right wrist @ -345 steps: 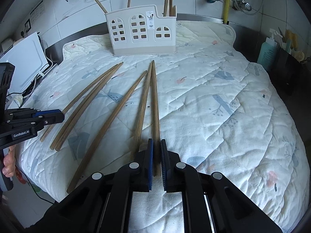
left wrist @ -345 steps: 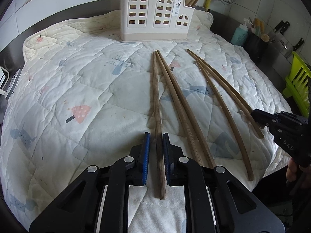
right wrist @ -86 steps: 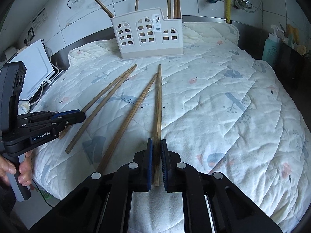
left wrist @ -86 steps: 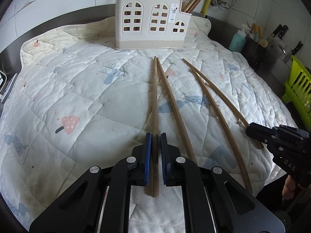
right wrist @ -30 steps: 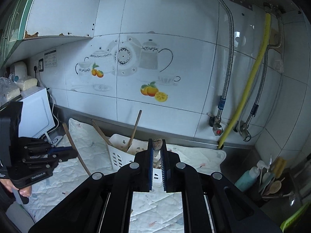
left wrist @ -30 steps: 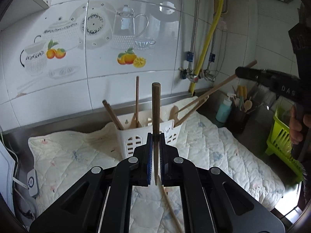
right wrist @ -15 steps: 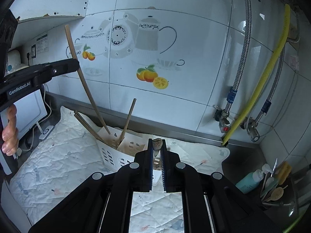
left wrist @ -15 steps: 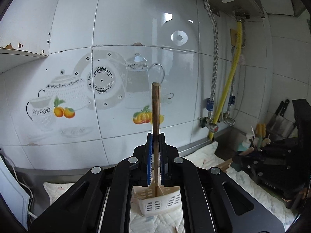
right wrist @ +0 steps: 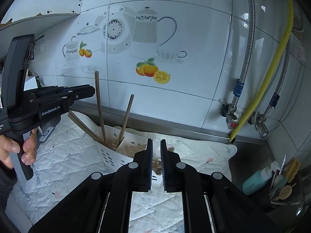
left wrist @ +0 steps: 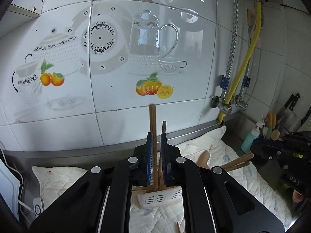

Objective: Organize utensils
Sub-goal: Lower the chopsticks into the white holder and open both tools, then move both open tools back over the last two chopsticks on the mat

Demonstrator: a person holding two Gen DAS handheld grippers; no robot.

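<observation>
My left gripper (left wrist: 156, 136) hovers over the white utensil holder (left wrist: 155, 200). Its jaws are opening. A wooden chopstick (left wrist: 153, 120) stands upright between them with a sliver of gap on its right side, its foot down in the holder. The right wrist view shows that chopstick (right wrist: 100, 106) upright in the holder (right wrist: 110, 155) beside the left gripper (right wrist: 93, 92). My right gripper (right wrist: 156, 141) hangs over the holder's near end with its pads slightly apart. A chopstick end (right wrist: 158, 171) shows low in that gap, untouched by the pads. In the left wrist view the right gripper (left wrist: 252, 149) hovers at the right.
More chopsticks (right wrist: 127, 114) lean in the holder, which stands on a quilted cloth (right wrist: 68, 155). A tiled wall is close behind, with a yellow hose (right wrist: 272, 62) and taps. A teal bottle (right wrist: 254, 182) and a utensil pot sit at the right, knives (left wrist: 291, 101) beyond. One chopstick tip (left wrist: 177, 227) lies on the cloth.
Both chopsticks have slid down between the pads toward the holder. The left one's top sits lower and the right one's end has sunk from the pad tips. The left gripper moved over the holder.
</observation>
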